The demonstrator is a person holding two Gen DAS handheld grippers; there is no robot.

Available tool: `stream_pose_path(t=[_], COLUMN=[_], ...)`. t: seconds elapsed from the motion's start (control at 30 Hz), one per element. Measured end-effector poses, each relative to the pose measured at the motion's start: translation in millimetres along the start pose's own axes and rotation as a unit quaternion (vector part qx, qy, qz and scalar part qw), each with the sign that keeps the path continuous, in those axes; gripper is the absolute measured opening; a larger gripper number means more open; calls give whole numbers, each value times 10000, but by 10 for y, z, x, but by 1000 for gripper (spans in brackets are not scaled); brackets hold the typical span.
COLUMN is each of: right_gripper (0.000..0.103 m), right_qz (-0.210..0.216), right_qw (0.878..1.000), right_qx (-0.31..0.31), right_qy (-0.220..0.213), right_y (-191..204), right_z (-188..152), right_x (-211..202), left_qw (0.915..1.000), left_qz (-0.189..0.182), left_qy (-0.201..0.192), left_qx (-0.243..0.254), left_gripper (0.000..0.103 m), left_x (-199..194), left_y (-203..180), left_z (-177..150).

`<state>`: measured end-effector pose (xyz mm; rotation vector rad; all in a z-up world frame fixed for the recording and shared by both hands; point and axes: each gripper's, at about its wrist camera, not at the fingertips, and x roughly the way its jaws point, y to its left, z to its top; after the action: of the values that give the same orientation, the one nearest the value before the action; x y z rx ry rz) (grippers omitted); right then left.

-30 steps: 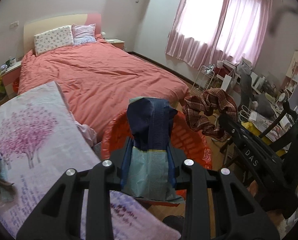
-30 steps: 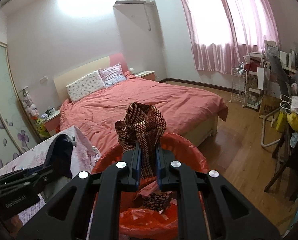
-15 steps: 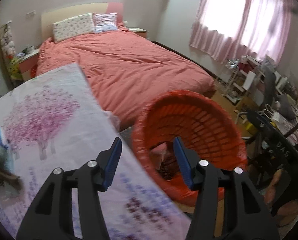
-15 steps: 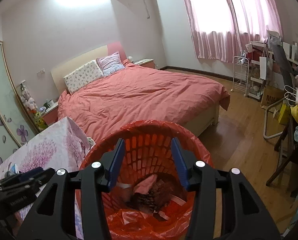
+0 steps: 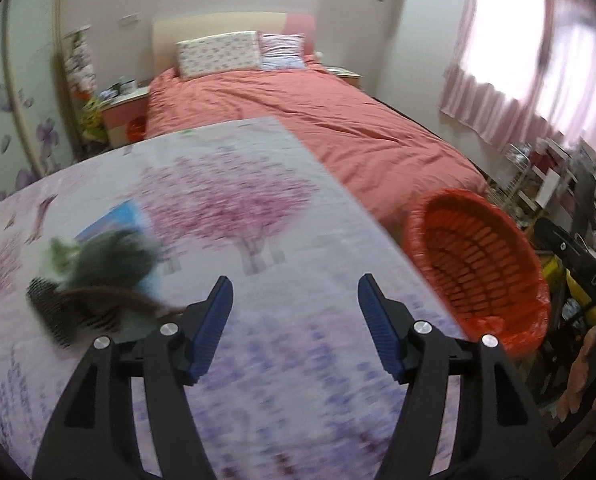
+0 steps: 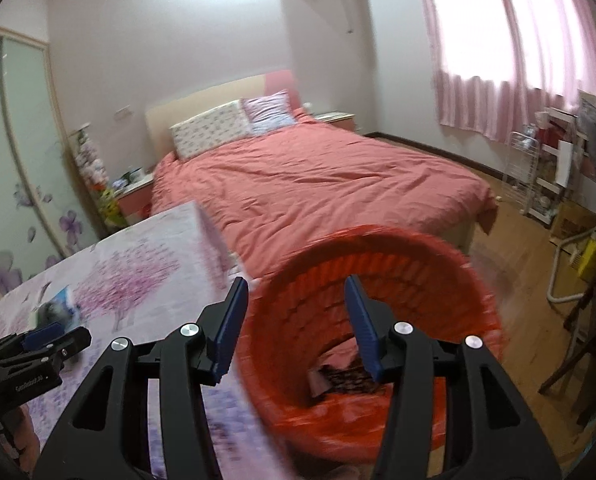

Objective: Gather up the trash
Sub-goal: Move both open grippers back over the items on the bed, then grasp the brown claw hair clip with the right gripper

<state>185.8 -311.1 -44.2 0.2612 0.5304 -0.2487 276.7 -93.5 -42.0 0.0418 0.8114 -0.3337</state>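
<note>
An orange basket (image 5: 478,264) lined with a red bag stands beside the table, at the right in the left wrist view. My left gripper (image 5: 294,280) hangs over the floral tablecloth (image 5: 238,200); its jaws are opening and nothing is between them. To its left lies a blurred pile: a grey-green fluffy piece (image 5: 106,264), a dark striped item (image 5: 58,312) and a blue packet (image 5: 118,216). My right gripper (image 6: 295,280) is open and empty above the basket (image 6: 378,236). Brown checked cloth (image 6: 346,380) lies inside it. The left gripper (image 6: 46,336) shows at the lower left of the right wrist view.
A bed with a pink-red cover (image 5: 318,132) fills the room behind the table and basket. Shelves and clutter (image 6: 546,168) line the window wall at right, above wooden floor (image 6: 518,280). A person's hand (image 5: 578,380) holds the other gripper's black body at the lower right.
Both grippers opened: the blue cloth and the brown checked cloth left their jaws, and cloth lies in the basket. The left gripper swung left over the table; the right shifted slightly.
</note>
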Motion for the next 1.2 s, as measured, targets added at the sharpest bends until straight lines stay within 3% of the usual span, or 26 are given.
stream_pose_path(t=[0.3,0.6,0.83,1.03,1.1,1.2], right_gripper=[51,51,51,49,34,26], right_qz=[819,1725,1795,1670,1590,1591], right_qw=[9936,9714,9595,9582,9591,9611], right_qx=[-644,-1350,-1866,-1925,-1904,-1699], right_qy=[446,917,1113,1298,1362,1488], right_y=[866,1754,2246,2370,2365,2320], right_z=[-230,-504,-688,-689,-689,-696], right_x=[123,283,482,655,697,715], left_qw=[9946,9828,9796,9792,9793,9794], left_qz=[734,1257,1260,1223,1203,1176], left_qy=[-152,-123,-81,-28,-9,16], left_qx=[-716,-1345,-1562,-1617,-1629,-1641], left_gripper=[67,67,67,67,67,67], left_x=[-410,-688,-758,-700,-680,-649], left_y=[1099,1981,2195,2254,2258,2253], left_z=[-276,-598,-740,-774,-776,-770])
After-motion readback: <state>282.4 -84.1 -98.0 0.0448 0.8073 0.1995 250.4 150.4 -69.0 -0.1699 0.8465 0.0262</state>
